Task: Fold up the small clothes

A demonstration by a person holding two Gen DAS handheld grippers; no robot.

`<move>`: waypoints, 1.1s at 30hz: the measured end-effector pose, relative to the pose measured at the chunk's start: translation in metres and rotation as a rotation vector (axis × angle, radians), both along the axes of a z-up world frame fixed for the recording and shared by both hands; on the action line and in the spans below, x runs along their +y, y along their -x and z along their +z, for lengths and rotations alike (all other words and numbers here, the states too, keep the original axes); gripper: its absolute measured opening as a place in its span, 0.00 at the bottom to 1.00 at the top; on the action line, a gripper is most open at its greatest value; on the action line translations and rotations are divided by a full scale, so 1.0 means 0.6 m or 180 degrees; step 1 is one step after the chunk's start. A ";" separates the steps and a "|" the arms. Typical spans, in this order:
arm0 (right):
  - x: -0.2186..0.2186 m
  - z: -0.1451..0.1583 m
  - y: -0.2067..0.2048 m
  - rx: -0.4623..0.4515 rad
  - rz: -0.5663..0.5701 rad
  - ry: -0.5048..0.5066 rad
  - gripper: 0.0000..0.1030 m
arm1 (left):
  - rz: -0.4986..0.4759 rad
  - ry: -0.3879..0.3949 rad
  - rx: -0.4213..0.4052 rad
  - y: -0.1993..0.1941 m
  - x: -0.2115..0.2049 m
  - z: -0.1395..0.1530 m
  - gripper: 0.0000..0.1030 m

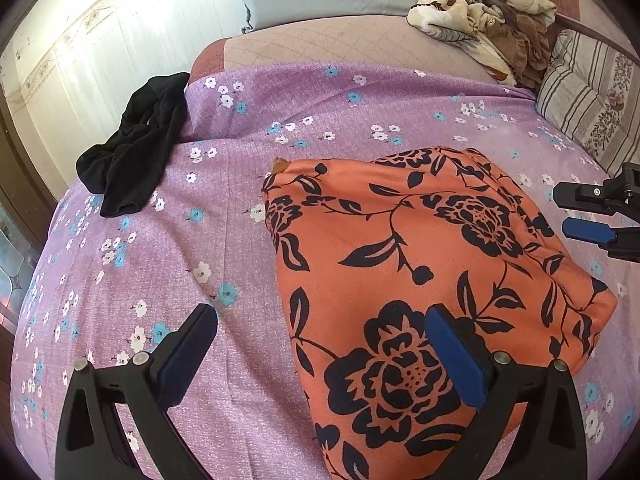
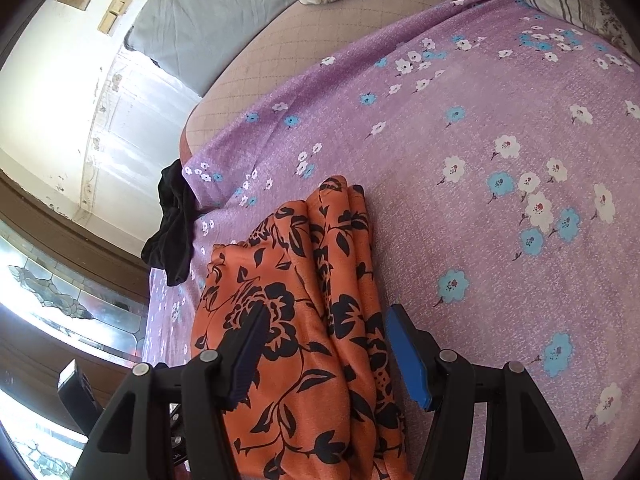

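Orange garment folded, right claw agape astride it — left claw agape

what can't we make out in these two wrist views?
- Orange floral garment: near end cut off by the bottom edge in both views; the right tool and left tool cover parts of it.
- Black garment: crumpled, type unreadable; in the right wrist view a sheet fold partly hides it.
- Blanket pile: cut off by the top edge.
- Person: out of frame.
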State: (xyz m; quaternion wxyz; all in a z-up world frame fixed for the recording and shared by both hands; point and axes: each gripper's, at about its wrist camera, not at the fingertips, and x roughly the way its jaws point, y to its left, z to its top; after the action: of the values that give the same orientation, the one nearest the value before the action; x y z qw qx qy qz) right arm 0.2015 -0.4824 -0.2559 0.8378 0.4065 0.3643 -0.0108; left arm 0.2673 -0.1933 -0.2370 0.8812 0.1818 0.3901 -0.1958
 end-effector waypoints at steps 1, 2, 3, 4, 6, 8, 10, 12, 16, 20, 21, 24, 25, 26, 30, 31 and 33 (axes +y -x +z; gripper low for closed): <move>0.000 -0.001 0.000 0.0004 -0.0001 -0.0004 0.62 | -0.0001 -0.0004 0.0006 0.000 0.000 -0.001 1.00; -0.001 -0.002 -0.001 0.0009 -0.0003 -0.0012 0.62 | 0.0000 -0.0010 0.0012 -0.001 -0.001 -0.002 1.00; -0.002 -0.004 -0.001 0.0013 -0.0004 -0.0023 0.62 | 0.0002 -0.0016 0.0021 -0.002 -0.001 -0.004 1.00; -0.002 -0.006 -0.001 0.0017 -0.0008 -0.0034 0.62 | 0.0002 -0.0021 0.0034 -0.003 -0.001 -0.006 1.00; -0.003 -0.009 0.000 0.0029 -0.0017 -0.0051 0.62 | 0.0002 -0.0020 0.0060 -0.004 -0.002 -0.008 1.00; -0.004 -0.012 -0.001 0.0033 -0.0008 -0.0059 0.62 | 0.0002 -0.0014 0.0082 -0.005 -0.002 -0.009 1.00; -0.003 -0.015 -0.001 0.0036 0.0002 -0.0058 0.62 | 0.0002 -0.0013 0.0100 -0.006 -0.002 -0.011 1.00; -0.004 -0.020 -0.002 0.0053 0.0010 -0.0076 0.62 | 0.0001 -0.0013 0.0110 -0.006 -0.002 -0.012 1.00; -0.006 -0.025 -0.002 0.0050 0.0019 -0.0097 0.62 | 0.0003 -0.0019 0.0120 -0.007 -0.005 -0.014 1.00; -0.008 -0.033 -0.003 0.0050 0.0010 -0.0155 0.62 | 0.0003 -0.0028 0.0131 -0.008 -0.007 -0.017 1.00; -0.009 -0.037 -0.003 0.0052 0.0007 -0.0163 0.62 | 0.0003 -0.0031 0.0131 -0.009 -0.008 -0.018 1.00; -0.013 -0.049 -0.003 0.0085 -0.0010 -0.0196 0.62 | 0.0006 -0.0030 0.0140 -0.010 -0.009 -0.019 1.00; -0.014 -0.052 -0.004 0.0084 -0.0005 -0.0227 0.62 | 0.0005 -0.0032 0.0140 -0.010 -0.009 -0.020 1.00; -0.016 -0.054 -0.004 0.0068 0.0002 -0.0255 0.62 | 0.0004 -0.0033 0.0141 -0.010 -0.009 -0.020 1.00; -0.020 -0.059 -0.007 0.0017 0.0044 -0.0331 0.62 | 0.0010 -0.0017 0.0191 -0.016 -0.010 -0.025 1.00; -0.022 -0.065 -0.008 0.0006 0.0057 -0.0395 0.62 | 0.0013 0.0006 0.0219 -0.018 -0.009 -0.026 1.00; -0.030 -0.083 -0.009 -0.0003 0.0076 -0.0591 0.62 | 0.0019 0.0079 0.0308 -0.024 -0.005 -0.027 1.00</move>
State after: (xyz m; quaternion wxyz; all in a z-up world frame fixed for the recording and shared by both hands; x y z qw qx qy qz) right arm 0.2071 -0.5002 -0.3055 0.7968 0.4780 0.3681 0.0332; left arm 0.2815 -0.1962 -0.2533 0.8641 0.1600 0.4303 -0.2065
